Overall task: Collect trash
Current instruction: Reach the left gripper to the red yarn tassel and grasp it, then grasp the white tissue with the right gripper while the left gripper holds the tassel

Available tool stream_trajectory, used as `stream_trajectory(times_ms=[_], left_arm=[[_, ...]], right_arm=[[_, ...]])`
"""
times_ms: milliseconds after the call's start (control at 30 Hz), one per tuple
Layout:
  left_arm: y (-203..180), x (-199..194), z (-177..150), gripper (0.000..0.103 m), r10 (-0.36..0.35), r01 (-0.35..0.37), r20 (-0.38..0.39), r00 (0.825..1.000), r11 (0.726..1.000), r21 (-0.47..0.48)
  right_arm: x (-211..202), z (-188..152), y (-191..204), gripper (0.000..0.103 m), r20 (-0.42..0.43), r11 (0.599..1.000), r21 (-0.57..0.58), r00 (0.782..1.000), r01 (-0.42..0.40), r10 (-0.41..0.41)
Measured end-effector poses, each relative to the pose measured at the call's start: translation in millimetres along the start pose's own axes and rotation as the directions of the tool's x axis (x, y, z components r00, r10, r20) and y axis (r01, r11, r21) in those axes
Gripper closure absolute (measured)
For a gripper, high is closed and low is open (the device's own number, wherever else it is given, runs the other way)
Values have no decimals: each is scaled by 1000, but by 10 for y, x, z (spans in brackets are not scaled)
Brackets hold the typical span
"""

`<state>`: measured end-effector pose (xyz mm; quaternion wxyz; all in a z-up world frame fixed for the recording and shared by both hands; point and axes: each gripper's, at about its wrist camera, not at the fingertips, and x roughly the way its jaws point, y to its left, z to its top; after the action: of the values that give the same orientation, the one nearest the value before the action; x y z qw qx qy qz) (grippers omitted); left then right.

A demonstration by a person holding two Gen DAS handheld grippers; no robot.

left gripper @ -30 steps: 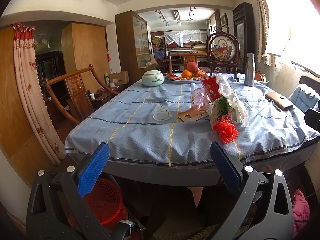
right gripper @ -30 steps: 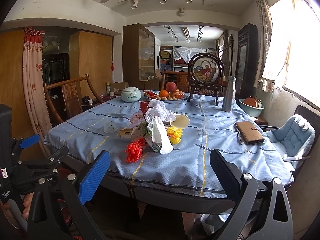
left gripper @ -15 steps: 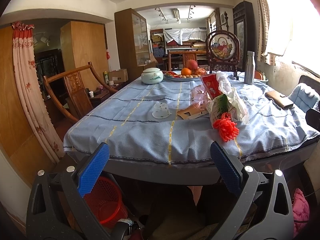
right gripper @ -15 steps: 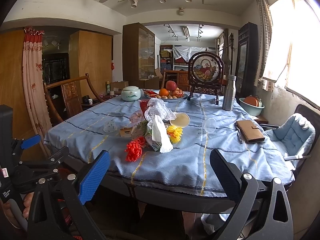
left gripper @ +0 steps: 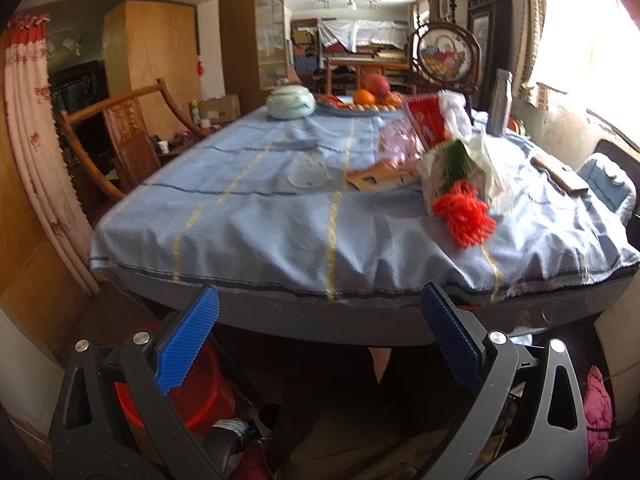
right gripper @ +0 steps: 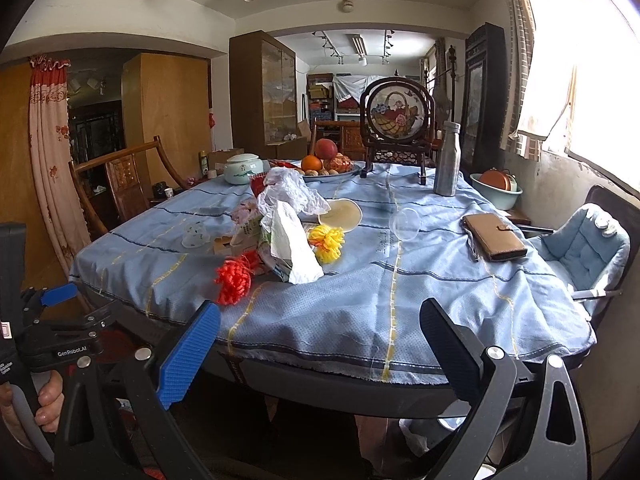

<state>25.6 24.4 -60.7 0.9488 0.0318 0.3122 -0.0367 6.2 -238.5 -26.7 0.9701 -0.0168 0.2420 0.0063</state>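
While both stood short of the near edge, the left gripper (left gripper: 320, 332) and the right gripper (right gripper: 318, 344) had their fingers spread apart, holding nothing. On the surface (right gripper: 360, 300), one red pompom (right gripper: 234, 280) lay nearest, touching a heap of trash (right gripper: 290, 232) made of white bags and wrappers; one yellow pompom (right gripper: 328, 242) sat just right of it. One clear cup (right gripper: 405, 223) and one brown wallet (right gripper: 494, 236) lay farther right. Beyond stood one steel bottle (right gripper: 447, 158), one fruit plate (right gripper: 326, 166) and one lidded jar (right gripper: 242, 168). One red basket (left gripper: 200, 392) sat on the floor, left.
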Motion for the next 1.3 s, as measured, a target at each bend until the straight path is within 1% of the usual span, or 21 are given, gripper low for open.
stream_trajectory(times_ms=[33,100,133,267,367,433,567,667,700,733,767,800,833,867,933,1000,1067,1133,1267,1300], left_arm=[[-42,59,-5,7,-18,18,-17,1000,1000,9],[-169,182,19,7,-55,57,-49,997,998,42],[-222,228,45,7,-72,75,-60,996,996,52],[-476,428,253,7,-172,177,-67,983,980,88],[-658,596,432,7,-200,204,-50,979,972,112],[-732,722,514,7,-212,216,-53,976,970,111],[-778,964,600,7,-257,263,-85,963,963,65],[-786,1101,639,21,-292,296,-98,952,954,36],[-796,1133,640,36,-302,307,-106,947,951,36],[-808,1162,640,53,-312,318,-117,943,947,40],[-820,1164,638,59,-315,322,-121,941,946,43],[-799,1146,636,64,-309,315,-112,945,948,44],[-750,1101,628,66,-311,316,-97,946,948,37],[-699,1037,621,66,-313,316,-78,947,948,31],[-556,880,615,66,-290,290,-32,957,956,27],[-412,773,611,66,-266,266,-5,964,964,18],[-275,721,616,66,-244,244,1,970,970,1],[-90,690,610,66,-205,205,5,979,978,-28],[204,676,572,66,-159,159,5,987,984,-81],[273,679,555,66,-153,152,4,988,984,-94]], right_arm=[[54,-17,-29,5,4,1000,1,1000,1,-1],[131,-17,-81,5,-25,1000,-14,1000,15,-16],[174,-16,-117,5,-18,1000,-6,1000,16,-17],[255,-16,-247,5,-22,999,36,1000,10,-9],[244,-25,-370,5,-15,999,42,999,34,-34],[247,-44,-474,5,-12,998,55,999,43,-42],[333,-92,-651,5,-26,994,106,999,20,-18],[437,-121,-704,5,-40,992,130,999,-2,8],[474,-130,-710,5,-43,991,133,999,-12,18],[506,-133,-710,5,-49,990,142,998,-23,30],[533,-134,-703,5,-49,989,142,998,-30,37],[553,-137,-688,5,-46,990,138,998,-38,44],[582,-136,-666,5,-47,988,146,997,-51,58],[602,-129,-638,5,-46,988,143,997,-59,66],[638,-98,-586,5,-49,988,138,995,-74,81],[708,-51,-512,5,-49,986,132,992,-105,112],[788,6,-418,5,-50,981,127,987,-144,152],[867,66,-307,5,-46,977,113,981,-180,186],[1071,195,-84,6,-43,975,71,976,-210,213],[1118,222,-36,9,-43,975,65,976,-212,215]])
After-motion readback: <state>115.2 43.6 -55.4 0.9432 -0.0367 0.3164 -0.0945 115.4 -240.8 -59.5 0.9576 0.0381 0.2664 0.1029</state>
